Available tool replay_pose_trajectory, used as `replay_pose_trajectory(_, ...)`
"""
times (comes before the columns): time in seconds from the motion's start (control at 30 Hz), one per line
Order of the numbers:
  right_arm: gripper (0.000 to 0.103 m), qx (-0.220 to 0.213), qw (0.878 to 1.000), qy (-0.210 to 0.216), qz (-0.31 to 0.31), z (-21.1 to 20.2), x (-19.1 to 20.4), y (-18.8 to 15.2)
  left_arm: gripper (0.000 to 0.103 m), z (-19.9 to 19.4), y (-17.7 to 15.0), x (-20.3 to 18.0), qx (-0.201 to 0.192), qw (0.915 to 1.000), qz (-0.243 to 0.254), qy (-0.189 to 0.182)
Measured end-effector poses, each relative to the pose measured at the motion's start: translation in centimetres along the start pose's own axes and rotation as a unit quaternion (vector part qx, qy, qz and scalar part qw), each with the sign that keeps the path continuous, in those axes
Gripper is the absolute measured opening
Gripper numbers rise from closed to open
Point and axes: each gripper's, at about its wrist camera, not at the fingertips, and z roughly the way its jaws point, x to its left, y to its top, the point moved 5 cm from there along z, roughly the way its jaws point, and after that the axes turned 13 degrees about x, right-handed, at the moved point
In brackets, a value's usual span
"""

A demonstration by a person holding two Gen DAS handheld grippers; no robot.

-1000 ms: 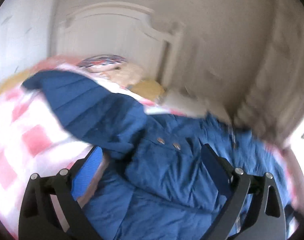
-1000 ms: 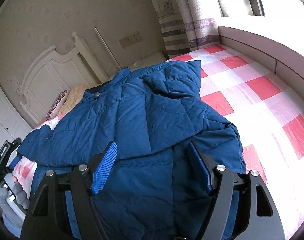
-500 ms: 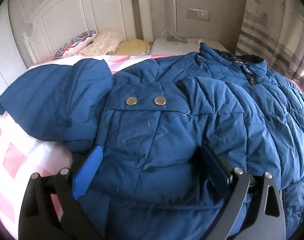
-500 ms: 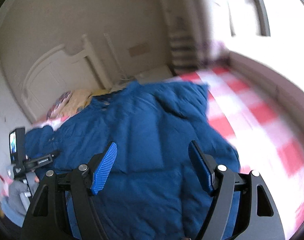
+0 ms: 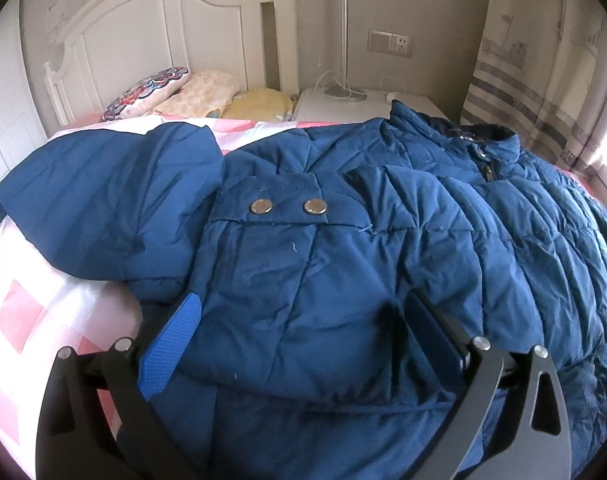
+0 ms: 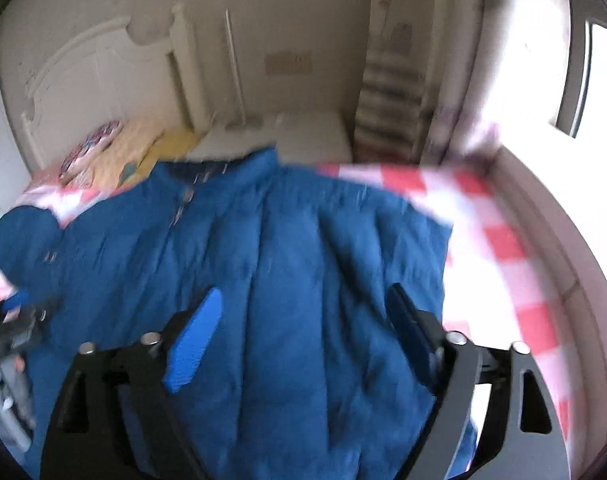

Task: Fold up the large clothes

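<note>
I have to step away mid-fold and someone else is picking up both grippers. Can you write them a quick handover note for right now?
Left gripper: jaws stand wide around the folded-in sleeve cuff with two snaps; whether the pads press it cannot be told.
Right gripper: open, jaws have just been opening, nothing gripped; it hangs over the jacket body, view blurred.
Blue puffer jacket: lies front up on the checked bed cover, collar toward the headboard.
Done: one sleeve laid across the chest.
Left: the part lying out to the side is not folded in, then fold the body.
</note>
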Motion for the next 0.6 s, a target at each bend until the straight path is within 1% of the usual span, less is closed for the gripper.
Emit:
replay_pose_trajectory(0.03,0.085,0.015,1.0,-0.018,-0.014,1.5,-0.2,0.7,0.101,0.0,0.0,-0.1,0.001,1.0,0.002,0.004)
replay_pose_trajectory(0.07,0.086,0.043,0.999,-0.028,-0.017,3.2,-0.6,1.1,0.101,0.0,0.0,-0.1,0.002,1.0,0.004,0.007)
replay_pose_trajectory(0.1,0.087,0.106,0.994,-0.037,-0.008,6.1,-1.2,1.1,0.101,0.1,0.0,-0.2,0.003,0.9999,0.006,0.009)
replay_pose_trajectory(0.13,0.091,0.134,0.991,-0.026,0.003,7.6,-1.7,1.1,0.101,0.1,0.0,-0.2,0.005,0.9999,0.007,0.008)
replay_pose_trajectory(0.17,0.091,0.129,0.991,-0.017,0.024,7.8,-2.2,1.5,0.101,0.2,0.0,-0.2,0.005,0.9999,0.007,0.008)
replay_pose_trajectory(0.23,0.091,0.122,0.991,-0.015,0.05,7.1,-2.3,1.9,0.101,0.2,0.0,-0.2,0.007,0.9999,0.006,0.006)
replay_pose_trajectory(0.27,0.091,0.097,0.993,-0.002,0.067,6.1,-2.1,2.0,0.101,0.2,0.0,-0.1,0.007,0.9999,0.006,0.005)
replay_pose_trajectory(0.33,0.091,0.06,0.996,0.013,0.071,5.0,-1.1,2.1,0.101,0.3,0.1,-0.2,0.008,0.9999,0.006,0.005)
replay_pose_trajectory(0.37,0.091,0.06,0.997,0.014,0.052,5.2,-0.1,1.6,0.101,0.3,0.1,-0.2,0.008,0.9999,0.006,0.005)
replay_pose_trajectory(0.4,0.092,0.077,0.997,0.008,0.03,5.9,0.6,1.1,0.101,0.2,0.1,-0.2,0.006,0.9999,0.006,0.005)
replay_pose_trajectory(0.43,0.094,0.1,0.995,-0.01,0.003,6.8,1.5,0.6,0.101,0.2,0.1,-0.2,0.007,1.0,0.005,0.005)
replay_pose_trajectory(0.47,0.093,0.102,0.994,-0.037,-0.019,6.8,2.1,0.1,0.101,0.2,0.1,-0.2,0.006,1.0,0.005,0.004)
replay_pose_trajectory(0.53,0.093,0.091,0.994,-0.057,-0.01,5.4,2.6,0.2,0.101,0.2,0.1,-0.2,0.006,1.0,0.004,0.003)
replay_pose_trajectory(0.57,0.093,0.069,0.996,-0.056,0.003,4.0,2.8,0.1,0.101,0.3,0.1,-0.2,0.006,1.0,0.004,0.002)
replay_pose_trajectory(0.6,0.094,0.023,0.999,-0.029,0.011,1.7,3.7,-0.3,0.101,0.2,0.2,-0.2,0.004,1.0,0.003,0.001)
